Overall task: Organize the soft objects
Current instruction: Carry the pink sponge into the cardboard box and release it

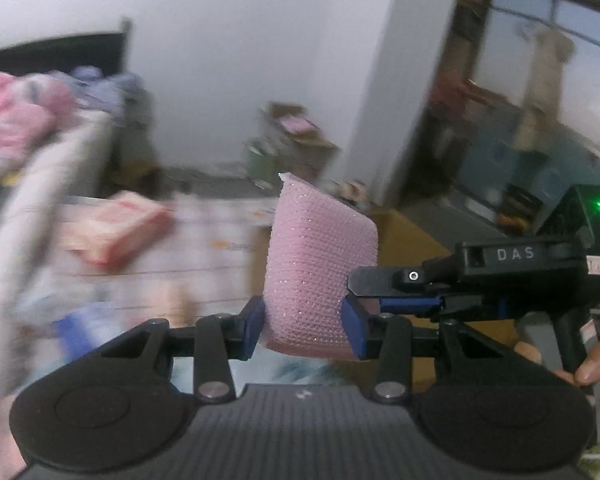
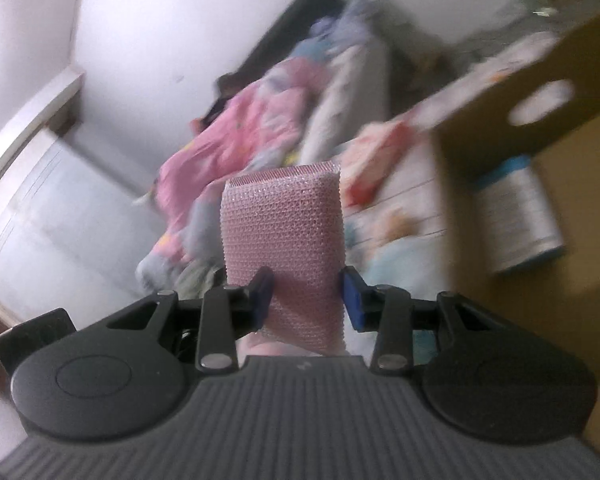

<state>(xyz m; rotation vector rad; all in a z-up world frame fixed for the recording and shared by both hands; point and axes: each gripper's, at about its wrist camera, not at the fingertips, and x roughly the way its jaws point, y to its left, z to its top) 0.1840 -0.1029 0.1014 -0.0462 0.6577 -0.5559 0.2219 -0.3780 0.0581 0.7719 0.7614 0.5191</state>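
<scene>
My left gripper [image 1: 304, 326] is shut on a pink mesh sponge [image 1: 320, 264] and holds it upright in the air. My right gripper [image 2: 306, 300] is shut on a second pink mesh sponge [image 2: 284, 236], also upright. The right gripper's body [image 1: 500, 280] shows in the left wrist view at the right, close beside the left sponge, held by a hand [image 1: 596, 368]. Both views are blurred by motion.
A bed with a pale patterned sheet [image 1: 204, 248] lies below, with a pink box [image 1: 116, 232] on it. Pink and blue bedding [image 2: 260, 120] is piled at its head. A brown cardboard box [image 2: 540, 92] with a hand hole stands at the right, a blue-rimmed can [image 2: 520, 216] beside it.
</scene>
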